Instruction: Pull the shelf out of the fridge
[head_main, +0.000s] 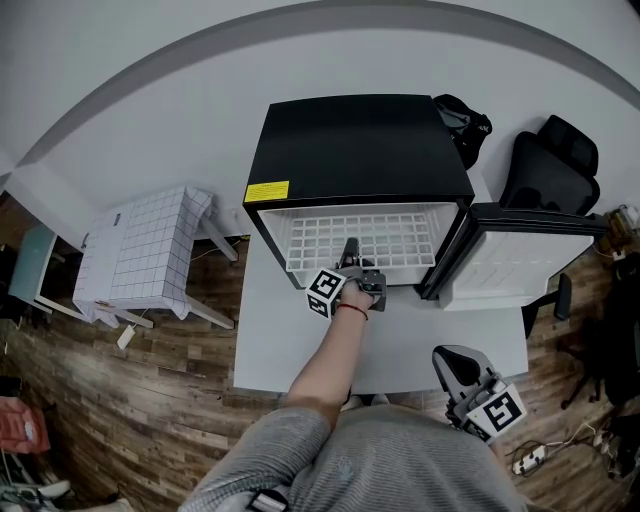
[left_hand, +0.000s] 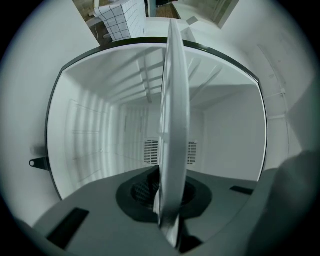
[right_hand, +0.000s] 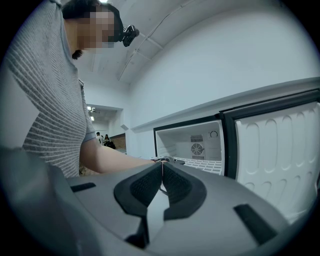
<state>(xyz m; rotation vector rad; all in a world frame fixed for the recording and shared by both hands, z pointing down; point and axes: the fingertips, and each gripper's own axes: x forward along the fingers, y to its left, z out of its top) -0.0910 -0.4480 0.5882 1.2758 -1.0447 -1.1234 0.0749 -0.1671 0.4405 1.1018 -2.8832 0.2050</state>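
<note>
Shelf progress: partway, I'd say. The white wire shelf (head_main: 400, 245) pokes out of the fridge mouth over the desk (head_main: 290, 340), but from up here I can't tell how much of it is inside.
Right tongs (right_hand: 162, 172): closest to me, down by my side, pads pressed together with nothing in them. Just idling.
Left tongs (head_main: 350, 250): arm stretched out, pads clamped on the shelf's front edge. In the left gripper view that edge runs right between the pads, seen side-on.
Fridge (head_main: 350, 140): small black one sitting on the desk, white inside, vent grille on the back wall. I can't see anything else stored in it.
Door (head_main: 520, 260): swung wide open on the right, well out of the shelf's path.
Further off: a little table with a checked cloth (head_main: 150, 250) on the left, and an office chair (head_main: 550, 165) behind the door.
Left to do: pull straight toward me until the back edge clears the opening. My guess is the shelf will want to droop from a one-point grip, so the right tongs may need to help.
</note>
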